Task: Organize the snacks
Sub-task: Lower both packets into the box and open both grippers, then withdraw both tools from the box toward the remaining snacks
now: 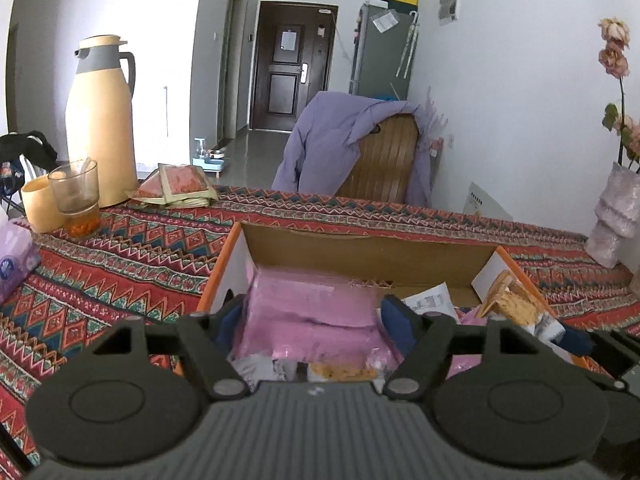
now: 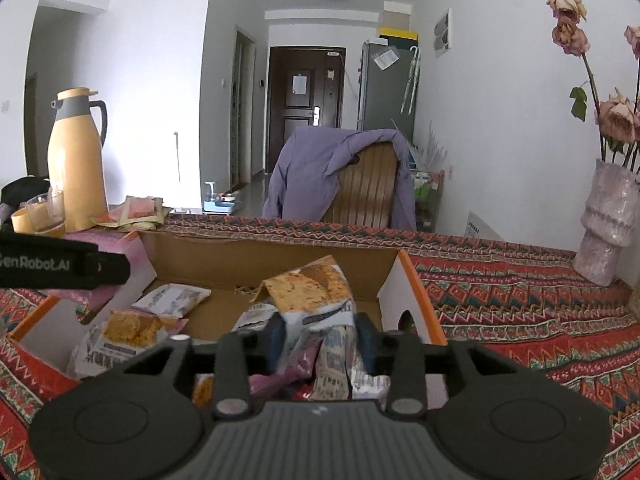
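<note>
An open cardboard box (image 1: 360,248) with orange edges stands on the patterned tablecloth. My left gripper (image 1: 314,316) reaches into its left half. A pink snack pack (image 1: 312,304) lies on the box floor between the jaws, which stand open with the pads just beside it. My right gripper (image 2: 322,336) is over the box's (image 2: 248,260) right half, and an upright pack printed with biscuits (image 2: 316,296) stands between its open fingers. More biscuit packs (image 2: 128,332) lie in the middle of the box. The left gripper's black body (image 2: 60,268) shows at the left of the right wrist view.
At the back left of the table stand a tan thermos (image 1: 100,120), a glass (image 1: 76,200), a yellow cup (image 1: 40,208) and some sachets (image 1: 176,188). A purple tissue pack (image 1: 16,260) lies at the left edge. A vase of flowers (image 2: 608,224) stands far right. Behind the table is a chair with a purple jacket (image 1: 360,152).
</note>
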Tool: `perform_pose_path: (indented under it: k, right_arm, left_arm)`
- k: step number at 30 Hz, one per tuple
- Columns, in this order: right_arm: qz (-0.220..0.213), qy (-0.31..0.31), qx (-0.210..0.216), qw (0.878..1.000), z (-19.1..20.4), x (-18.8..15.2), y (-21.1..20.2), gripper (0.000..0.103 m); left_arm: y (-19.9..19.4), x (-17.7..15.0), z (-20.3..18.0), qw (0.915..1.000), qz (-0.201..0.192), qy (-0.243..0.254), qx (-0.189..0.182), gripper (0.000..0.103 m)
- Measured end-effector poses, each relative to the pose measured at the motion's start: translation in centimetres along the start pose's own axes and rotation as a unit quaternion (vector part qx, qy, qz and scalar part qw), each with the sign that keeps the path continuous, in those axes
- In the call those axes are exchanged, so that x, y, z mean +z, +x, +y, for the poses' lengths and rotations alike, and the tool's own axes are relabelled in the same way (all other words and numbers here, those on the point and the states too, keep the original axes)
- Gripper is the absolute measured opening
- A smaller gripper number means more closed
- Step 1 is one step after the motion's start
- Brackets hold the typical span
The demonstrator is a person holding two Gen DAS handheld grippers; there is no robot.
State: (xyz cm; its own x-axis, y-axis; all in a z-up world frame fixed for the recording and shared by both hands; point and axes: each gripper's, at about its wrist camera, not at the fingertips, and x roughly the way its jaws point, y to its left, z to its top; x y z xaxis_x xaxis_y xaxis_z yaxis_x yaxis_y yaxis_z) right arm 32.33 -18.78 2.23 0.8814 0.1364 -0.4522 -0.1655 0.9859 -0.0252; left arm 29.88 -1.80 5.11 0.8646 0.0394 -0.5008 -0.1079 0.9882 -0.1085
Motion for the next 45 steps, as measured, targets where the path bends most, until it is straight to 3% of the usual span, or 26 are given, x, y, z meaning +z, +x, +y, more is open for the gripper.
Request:
perform_pose_path:
  k: [1, 2, 3, 4, 5, 7, 18, 27, 36, 45]
  right_arm:
    - [0.000, 0.004, 0.003, 1.000, -0.1, -0.1, -0.1, 0.050]
    - [0.000, 0.008, 0.008, 1.000, -0.3, -0.1, -0.2, 0.062]
    - [0.002, 0.014, 0.015, 1.000, -0.8, 0.0, -0.4, 0.078]
    - [0.002, 0.018, 0.019, 1.000, -1.0, -0.1, -0.5, 0.085]
    - [0.000, 0.021, 0.020, 1.000, -1.1, -0.1, -0.7, 0.096]
    - [-0.004, 0.024, 0.018, 1.000, -1.3, -0.2, -1.2, 0.102]
    - [-0.035, 0.021, 0.020, 0.999, -1.3, -1.5, -4.8, 0.103]
    - [-0.032, 0.018, 0.030, 0.999, -2.0, -4.6, -8.2, 0.103]
    - [-0.028, 0.004, 0.007, 1.000, -2.9, -8.6, -10.6, 0.103]
    - [-0.052, 0.012, -0.009, 0.999, -3.5, -9.9, -12.2, 0.103]
  left_arm:
    - [-0.1, 0.0, 0.2, 1.0000, -0.003, -0.001, -0.002, 0.083]
    - [-0.2, 0.0, 0.3, 1.0000, -0.006, -0.002, -0.004, 0.087]
    - [-0.5, -0.1, 0.5, 0.9999, -0.012, -0.004, -0.006, 0.098]
    - [-0.8, -0.1, 0.8, 0.9998, -0.019, -0.008, -0.008, 0.103]
    - [-1.3, -0.2, 0.8, 0.9996, -0.026, -0.011, -0.008, 0.103]
    - [-1.8, -0.3, 1.0, 0.9994, -0.029, -0.009, -0.016, 0.103]
    - [-4.7, -1.9, 1.6, 0.9986, -0.049, -0.007, -0.019, 0.103]
    - [-7.2, -5.9, 3.4, 0.9990, -0.039, -0.008, -0.018, 0.103]
    - [-8.9, -9.3, 4.3, 0.9995, -0.025, -0.009, -0.015, 0.103]
    - [-10.3, -11.7, 3.4, 0.9989, -0.046, 0.012, -0.007, 0.103]
